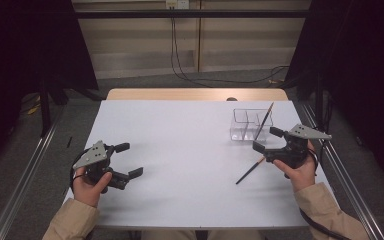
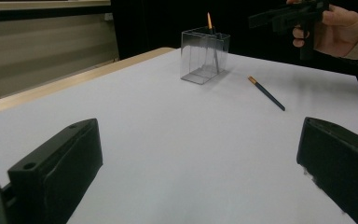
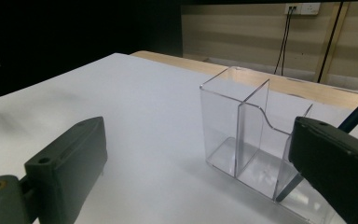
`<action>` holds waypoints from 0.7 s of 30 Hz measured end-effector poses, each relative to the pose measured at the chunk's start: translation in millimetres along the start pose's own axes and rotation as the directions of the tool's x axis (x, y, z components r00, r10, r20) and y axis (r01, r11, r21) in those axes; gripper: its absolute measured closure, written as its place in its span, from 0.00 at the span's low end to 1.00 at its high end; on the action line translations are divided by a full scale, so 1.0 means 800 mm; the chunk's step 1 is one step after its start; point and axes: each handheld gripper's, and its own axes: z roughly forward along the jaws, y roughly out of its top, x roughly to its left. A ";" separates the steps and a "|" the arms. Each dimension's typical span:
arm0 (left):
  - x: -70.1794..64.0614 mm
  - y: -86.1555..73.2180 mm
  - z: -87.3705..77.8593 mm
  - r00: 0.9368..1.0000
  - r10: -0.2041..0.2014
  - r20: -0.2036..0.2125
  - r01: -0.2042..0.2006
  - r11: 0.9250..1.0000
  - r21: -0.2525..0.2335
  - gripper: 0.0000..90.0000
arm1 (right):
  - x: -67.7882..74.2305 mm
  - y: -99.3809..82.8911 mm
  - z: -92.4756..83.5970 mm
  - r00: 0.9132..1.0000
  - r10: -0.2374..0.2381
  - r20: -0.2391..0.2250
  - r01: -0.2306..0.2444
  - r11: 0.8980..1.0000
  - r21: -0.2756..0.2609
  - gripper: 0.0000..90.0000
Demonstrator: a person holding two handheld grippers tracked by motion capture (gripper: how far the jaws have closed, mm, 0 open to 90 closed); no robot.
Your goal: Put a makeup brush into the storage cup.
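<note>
1. The counter is a white sheet over a wooden top, bare across its middle, which leaves both hands free room to work.
2. The clear organiser stands upright toward the far right of the counter, divided into compartments. It sits within easy reach of the right hand, seemingly so pencils can be dropped in from above.
3. The left claw is parked low at the near left, well apart from everything, jaws spread and holding nothing; it looks to be waiting.
4. The right claw hovers just in front of the organiser, jaws released and empty, probably poised to pick up.
5. One pencil leans inside the organiser's right compartment, tip rising above the rim.
6. The loose pencil lies flat on the counter near the right claw, below it; it appears to be the next thing to grasp.
</note>
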 end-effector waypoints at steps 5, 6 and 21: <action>0.000 0.001 0.001 1.000 0.000 -0.001 0.000 1.000 -0.003 0.00 | 0.005 -0.001 -0.002 1.000 -0.010 -0.006 0.010 1.000 0.004 0.04; 0.000 0.001 0.001 1.000 0.002 -0.003 -0.002 1.000 -0.003 0.00 | 0.006 -0.001 -0.002 1.000 -0.014 -0.007 0.014 1.000 0.006 0.04; 0.000 0.001 0.000 1.000 -0.003 -0.006 0.003 1.000 -0.006 0.00 | 0.020 -0.005 -0.009 0.999 -0.032 -0.021 0.032 0.999 0.004 0.04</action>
